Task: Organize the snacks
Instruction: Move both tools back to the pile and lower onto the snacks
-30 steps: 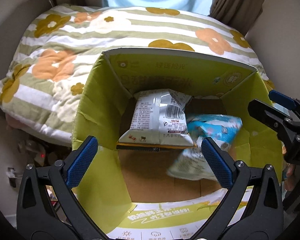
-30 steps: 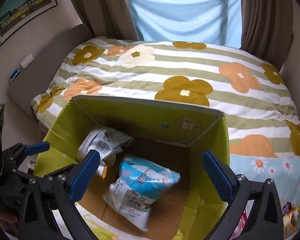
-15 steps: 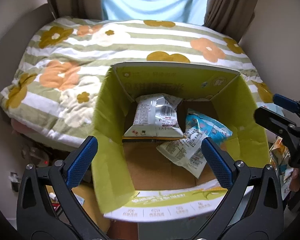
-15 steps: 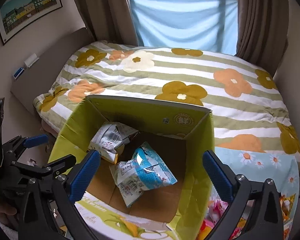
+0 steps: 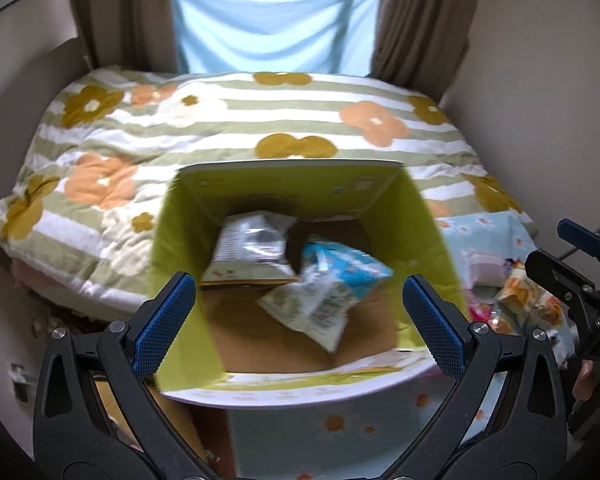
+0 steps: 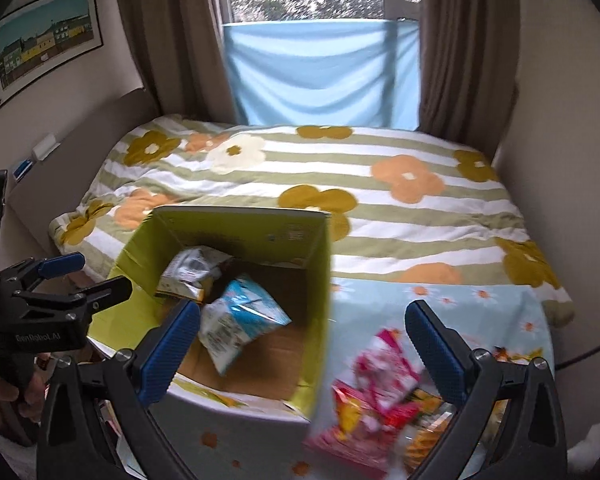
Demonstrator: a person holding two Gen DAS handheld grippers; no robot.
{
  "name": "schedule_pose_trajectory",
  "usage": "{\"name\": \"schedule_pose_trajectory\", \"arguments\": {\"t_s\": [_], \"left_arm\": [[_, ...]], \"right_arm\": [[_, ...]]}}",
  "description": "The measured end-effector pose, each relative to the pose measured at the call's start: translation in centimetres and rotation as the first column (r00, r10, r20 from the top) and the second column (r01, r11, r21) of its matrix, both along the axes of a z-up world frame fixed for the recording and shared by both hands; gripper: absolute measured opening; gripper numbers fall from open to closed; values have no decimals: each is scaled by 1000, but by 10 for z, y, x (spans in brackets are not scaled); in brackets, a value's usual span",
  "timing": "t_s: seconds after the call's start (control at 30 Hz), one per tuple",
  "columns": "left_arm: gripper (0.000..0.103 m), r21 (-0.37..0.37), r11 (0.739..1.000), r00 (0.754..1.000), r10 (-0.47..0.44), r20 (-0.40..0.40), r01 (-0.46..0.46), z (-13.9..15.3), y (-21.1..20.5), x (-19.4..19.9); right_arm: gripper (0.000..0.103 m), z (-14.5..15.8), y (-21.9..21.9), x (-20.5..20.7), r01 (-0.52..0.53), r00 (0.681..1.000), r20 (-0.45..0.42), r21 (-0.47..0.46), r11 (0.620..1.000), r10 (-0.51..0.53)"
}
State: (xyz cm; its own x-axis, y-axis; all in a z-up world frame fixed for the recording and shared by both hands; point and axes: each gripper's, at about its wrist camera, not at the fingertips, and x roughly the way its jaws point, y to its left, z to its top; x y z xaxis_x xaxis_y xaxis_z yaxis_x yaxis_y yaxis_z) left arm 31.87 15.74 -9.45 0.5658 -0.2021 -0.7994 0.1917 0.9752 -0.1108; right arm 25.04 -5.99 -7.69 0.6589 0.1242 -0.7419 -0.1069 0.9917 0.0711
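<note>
An open green cardboard box (image 5: 428,236) (image 6: 140,256) stands on a light blue flowered cloth. Inside lie a silver snack bag (image 5: 252,248) (image 6: 192,268) and a blue-and-white snack bag (image 5: 332,280) (image 6: 240,320). My left gripper (image 5: 300,324) is open and empty, above the box's near edge. My right gripper (image 6: 304,344) is open and empty, above the box's right wall. A pile of loose snack packs, pink (image 6: 384,368) and red-orange (image 6: 356,404), lies right of the box. The pile also shows in the left wrist view (image 5: 528,304).
A bed with a striped flowered quilt (image 6: 340,176) lies behind the box. Brown curtains and a blue cloth (image 6: 320,72) cover the window. The right gripper shows at the right edge of the left wrist view (image 5: 576,264). Walls close in on both sides.
Both grippers have pulled back and up from the box. The blue-and-white bag has settled on the box floor. The snack pile has come into the right wrist view.
</note>
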Motion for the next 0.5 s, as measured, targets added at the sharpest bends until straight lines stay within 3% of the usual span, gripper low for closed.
{"name": "schedule_pose_trajectory", "arguments": {"t_s": [0.27, 0.5], "left_arm": [[103, 0, 995, 995, -101, 20, 101, 9, -88, -36], [103, 5, 993, 993, -118, -14, 118, -8, -174, -77]], "right_arm": [[102, 12, -73, -39, 69, 997, 37, -16, 997, -69], [102, 4, -148, -72, 79, 997, 9, -5, 997, -78]]}}
